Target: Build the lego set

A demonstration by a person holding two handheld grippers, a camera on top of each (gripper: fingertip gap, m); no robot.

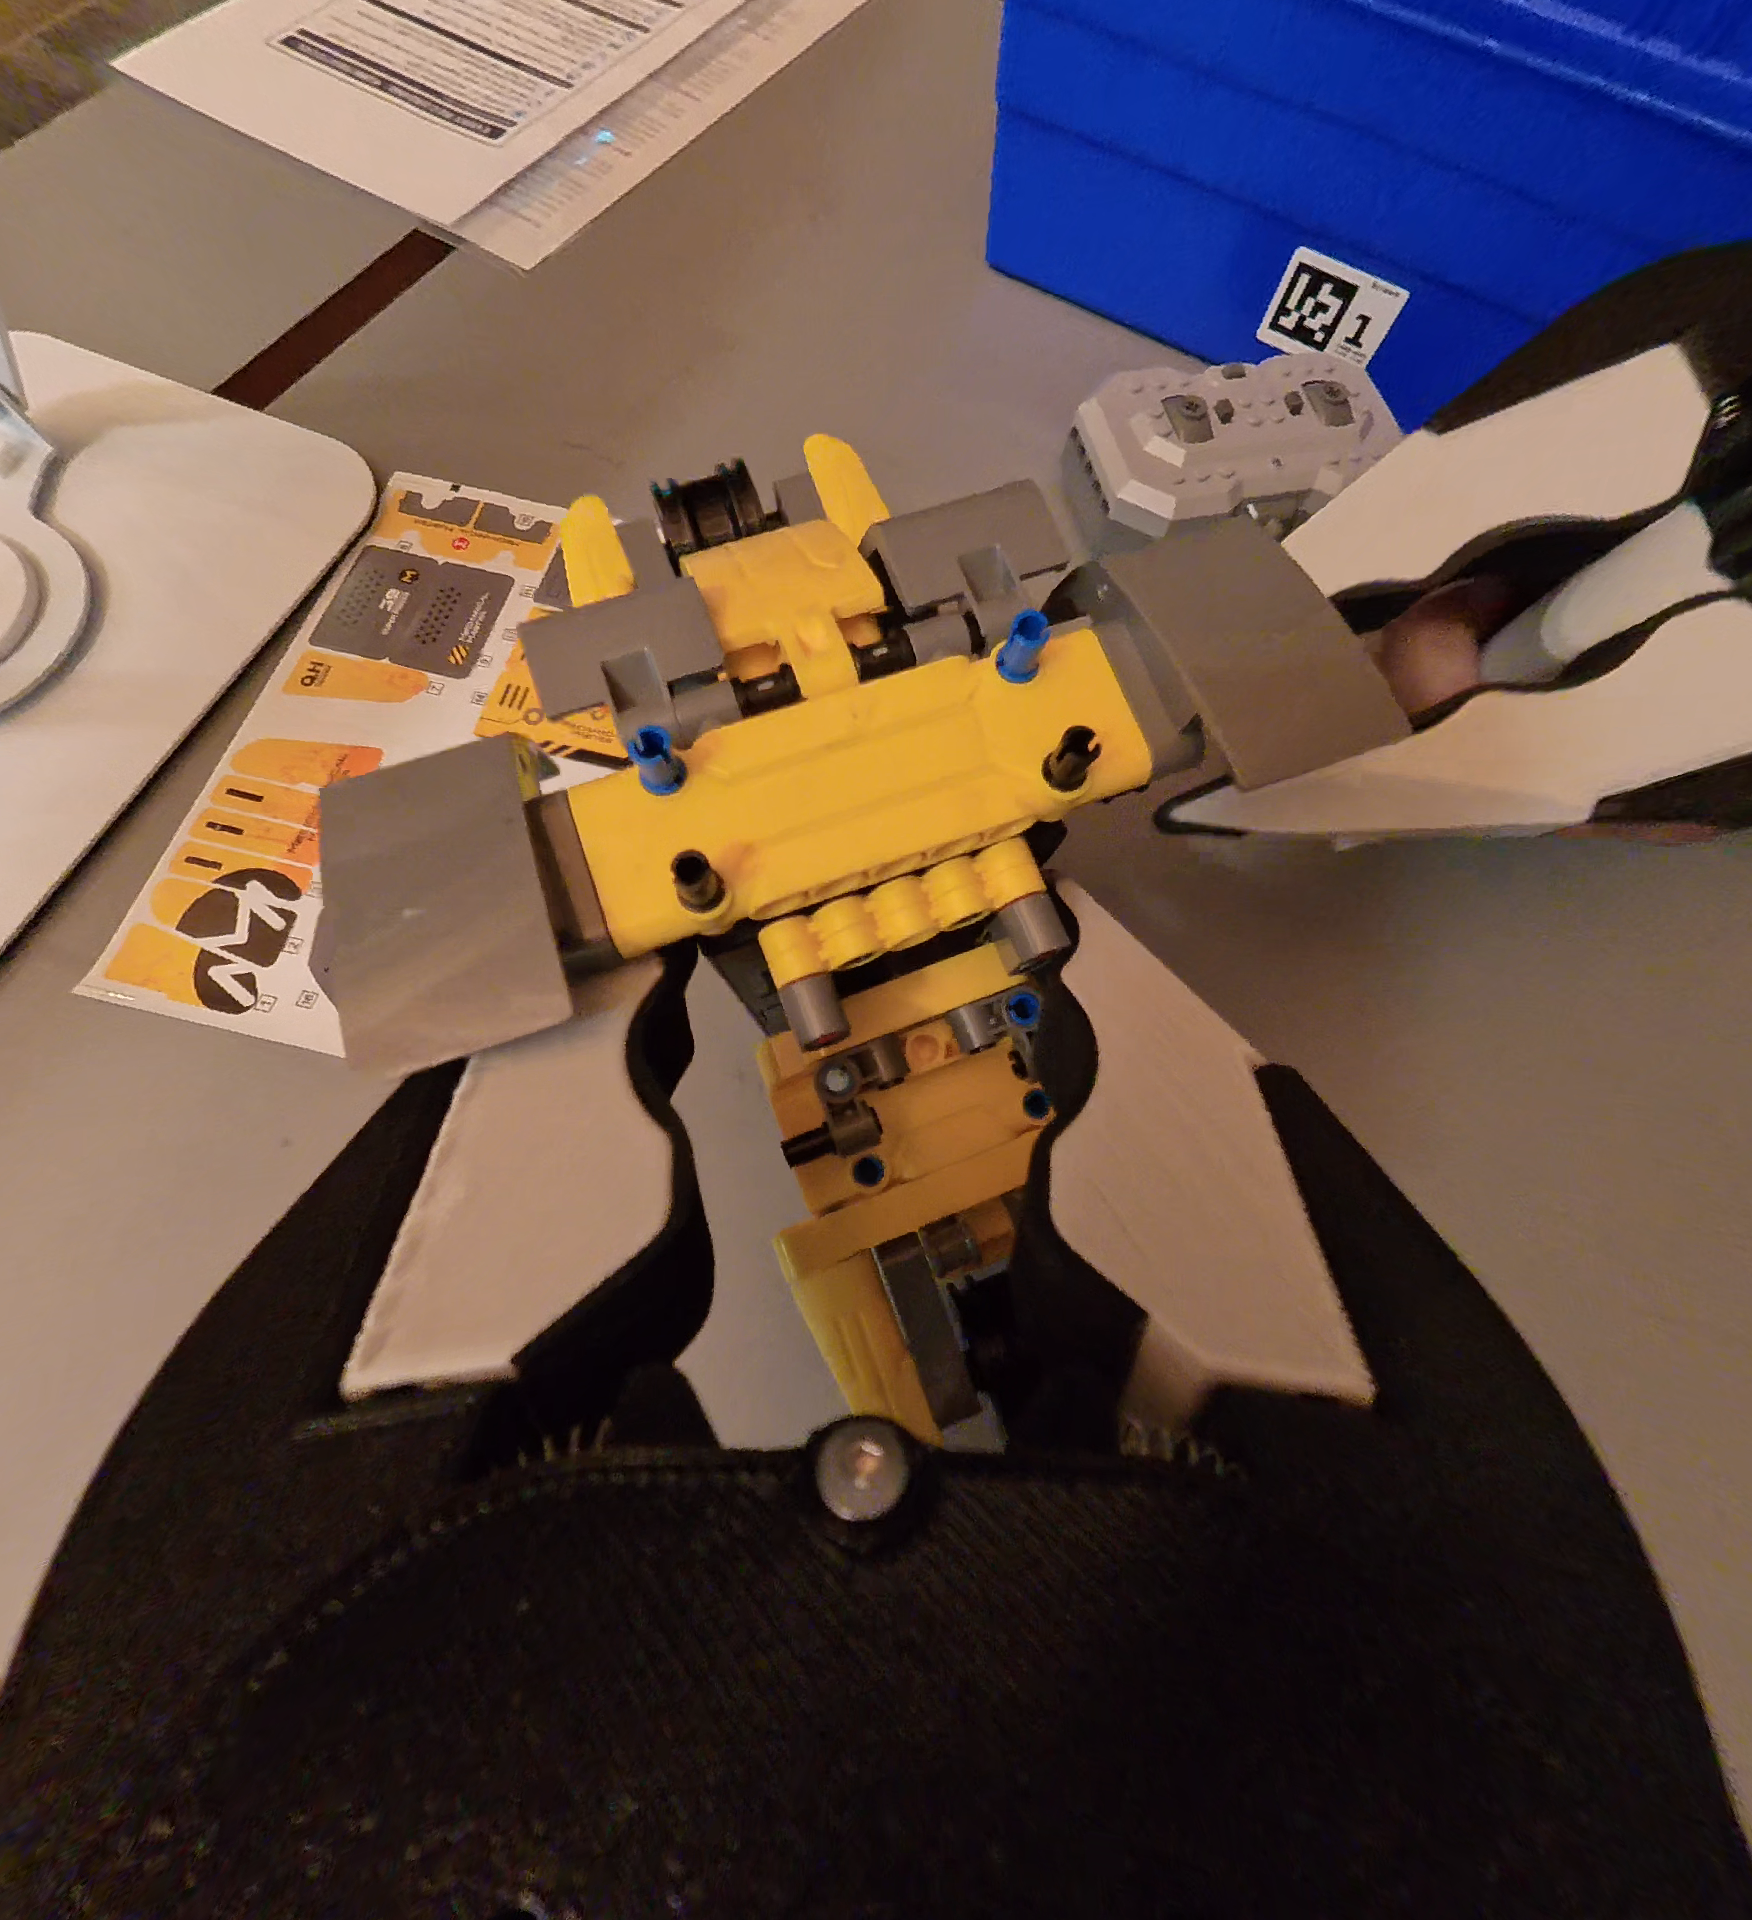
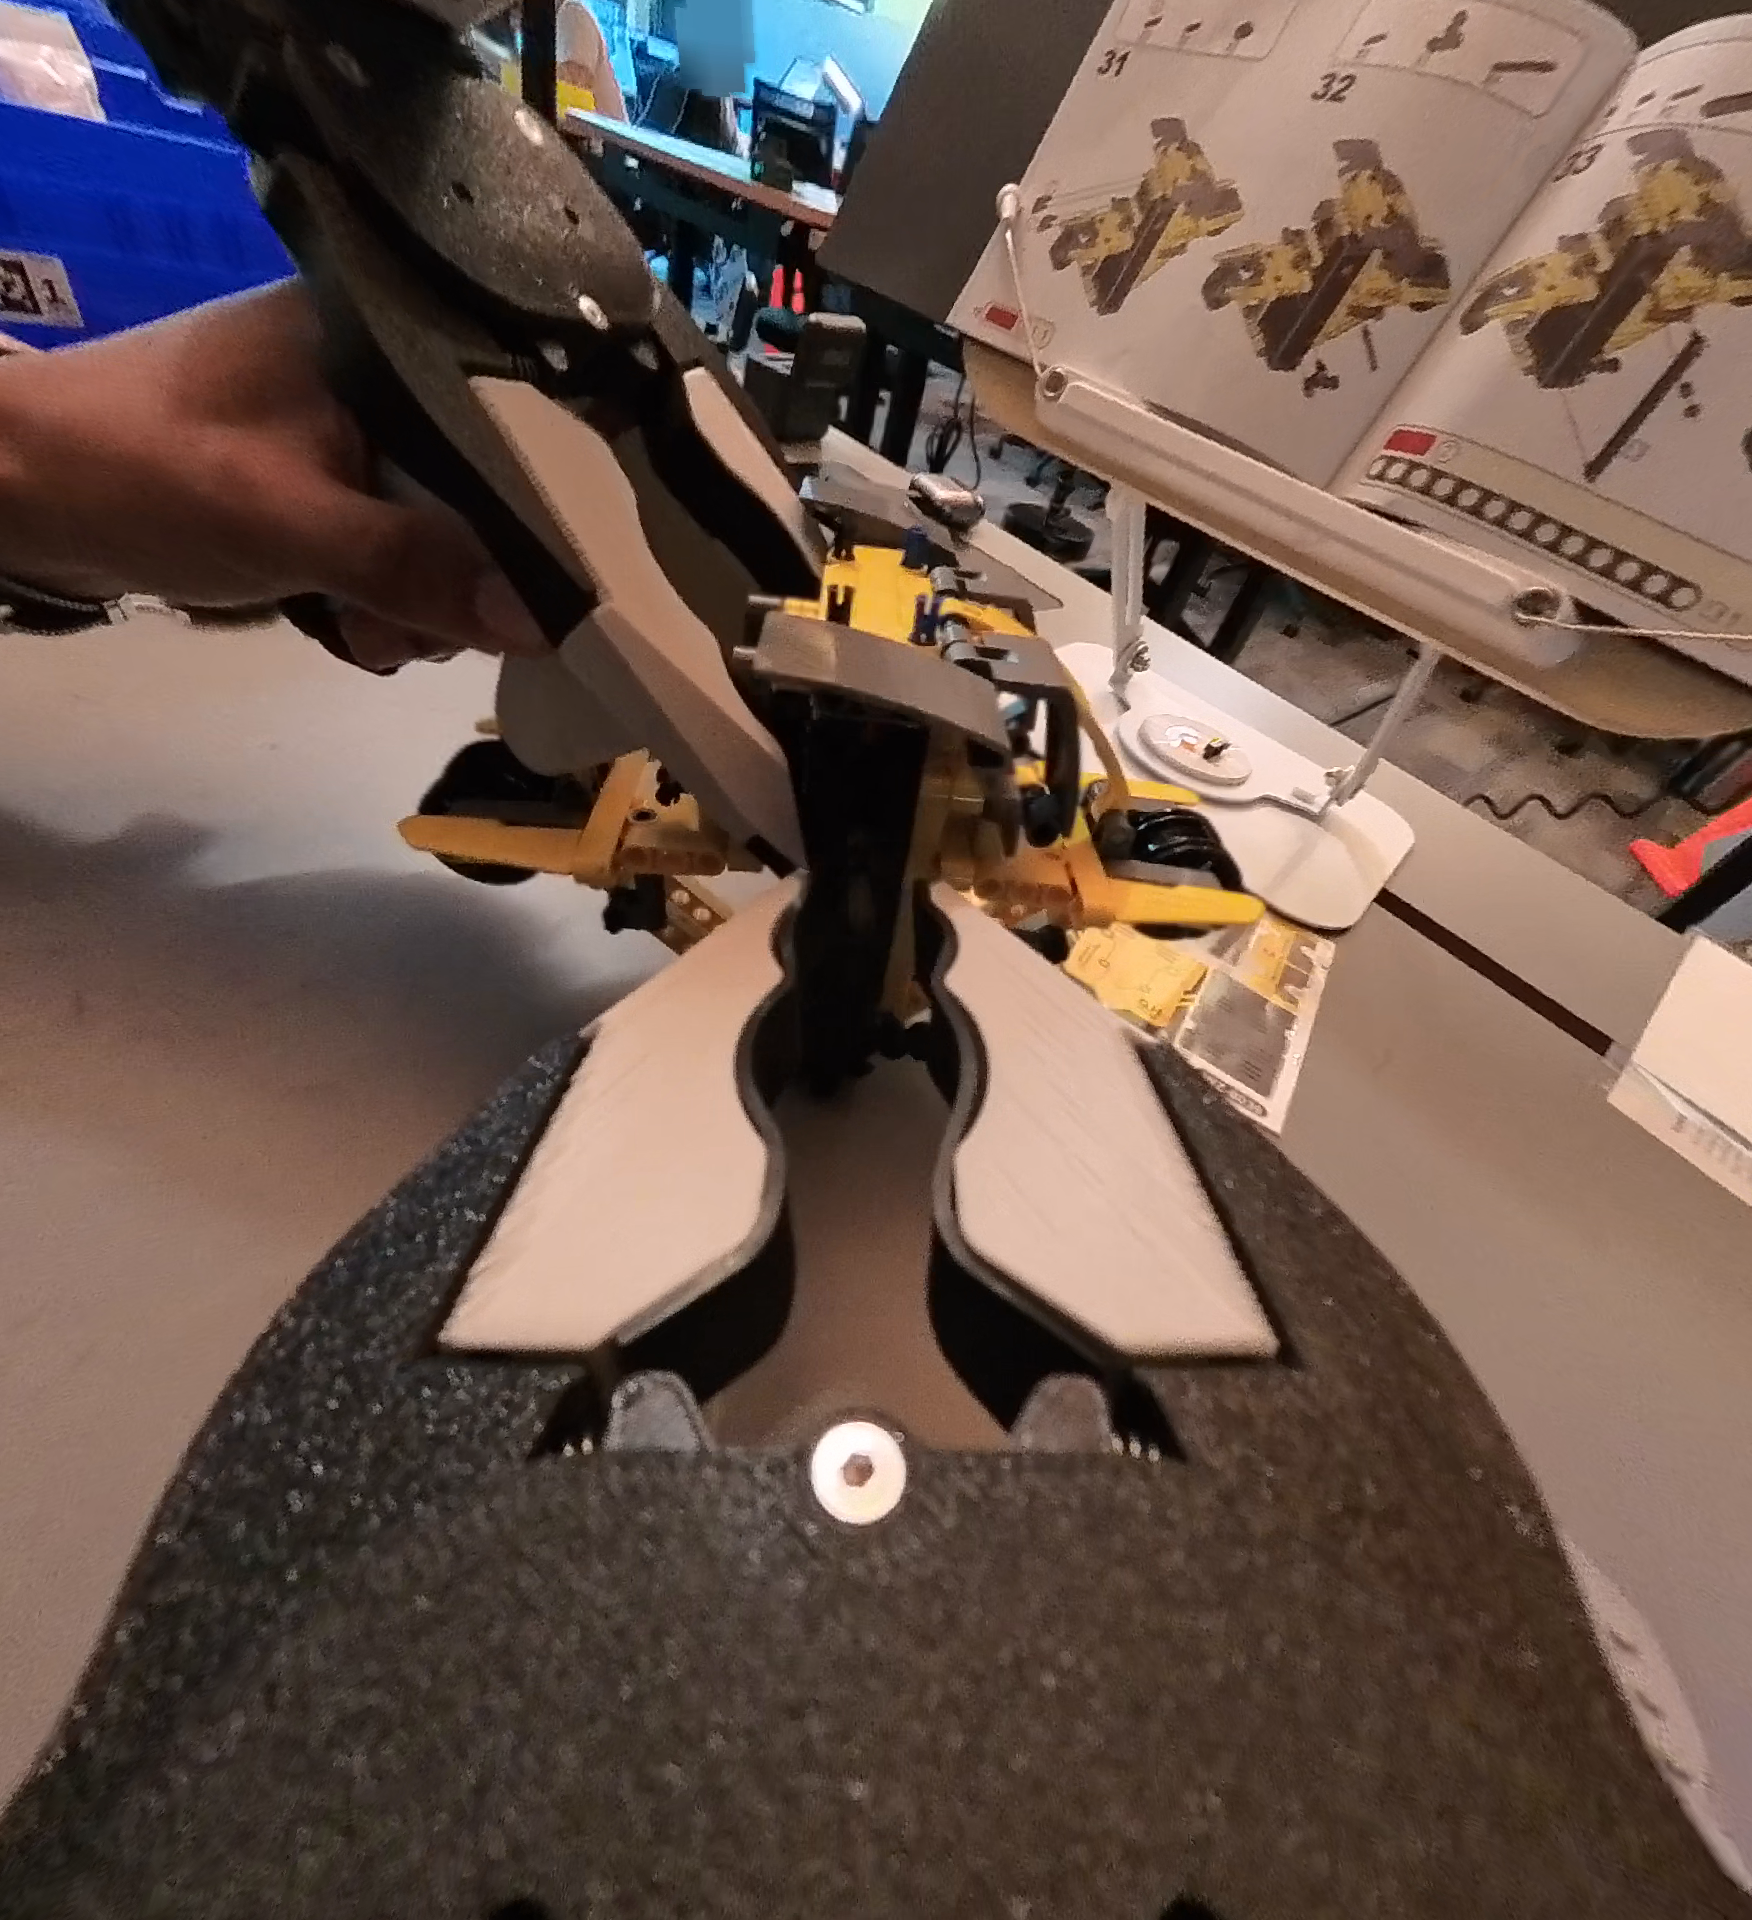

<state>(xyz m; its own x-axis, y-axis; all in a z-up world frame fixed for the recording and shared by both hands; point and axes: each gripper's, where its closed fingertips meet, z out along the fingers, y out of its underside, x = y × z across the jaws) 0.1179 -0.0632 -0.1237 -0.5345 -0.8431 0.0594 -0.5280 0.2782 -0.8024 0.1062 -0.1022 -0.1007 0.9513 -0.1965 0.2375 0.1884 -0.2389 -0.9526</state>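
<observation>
**A:** Item one, nearest, lower centre of the left wrist view?

**B:** Left gripper (image 1: pixel 861 966), black body, white fingers. The fingers are closed on the narrow yellow stem of the yellow-and-grey plastic brick-built vehicle model (image 1: pixel 851 748). The model sits mid-frame, apparently lifted clear of the matte grey table (image 1: pixel 1474 1143).

**A:** Item two?

**B:** Right gripper (image 1: pixel 1256 675), at the right edge of that view, nipping the model's grey curved end panel. In its own view the fingers pinch that panel edge-on. A person's hand (image 2: pixel 176 468) shows at the left edge of the right wrist view.

**A:** Quality of hold?

**B:** By judgement, fair. The left grip bears on the stem, the right on a clip-on panel only. A light, even squeeze there seems wise, with the stem grip carrying the weight.

**A:** Farther items?

**B:** Left of centre, a yellow-and-black sticker sheet (image 1: pixel 259 831) lies flat. Beyond it is a white stand base (image 1: pixel 124 520). Upper right is a pale grey studded brick block (image 1: pixel 1225 436), just before a blue plastic bin (image 1: pixel 1371 156). An open printed instruction booklet (image 2: pixel 1371 260) is propped at upper right of the right wrist view.
</observation>
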